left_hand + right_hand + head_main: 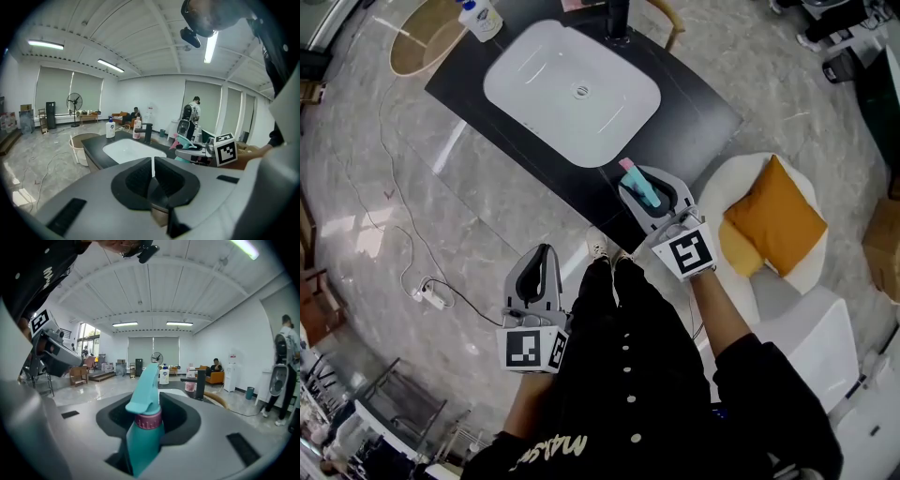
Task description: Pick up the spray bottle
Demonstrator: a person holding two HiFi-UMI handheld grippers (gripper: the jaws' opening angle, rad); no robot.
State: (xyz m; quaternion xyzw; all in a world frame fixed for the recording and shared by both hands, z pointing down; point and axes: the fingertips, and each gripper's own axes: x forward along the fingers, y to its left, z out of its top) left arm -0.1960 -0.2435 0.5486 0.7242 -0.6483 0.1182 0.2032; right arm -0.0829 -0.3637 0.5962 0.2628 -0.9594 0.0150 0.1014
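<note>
The teal spray bottle [645, 191] with a pink collar stands at the near edge of the black counter [694, 112]. My right gripper [651, 186] has its jaws on either side of the bottle's neck. In the right gripper view the bottle [144, 427] fills the gap, and both pads press against it just below the trigger head. My left gripper [542, 257] hangs lower, off the counter above the floor, with its jaws together and nothing between them [153, 165]. From the left gripper view, the right gripper [197, 149] and bottle [181, 142] show ahead to the right.
A white basin [572, 89] is set in the counter, with a dark faucet [617, 19] behind it and a pump bottle [480, 19] at the far corner. A round basket [427, 37] sits beside it. An orange cushion [773, 216] lies on a white chair at right. A power strip [431, 298] lies on the floor.
</note>
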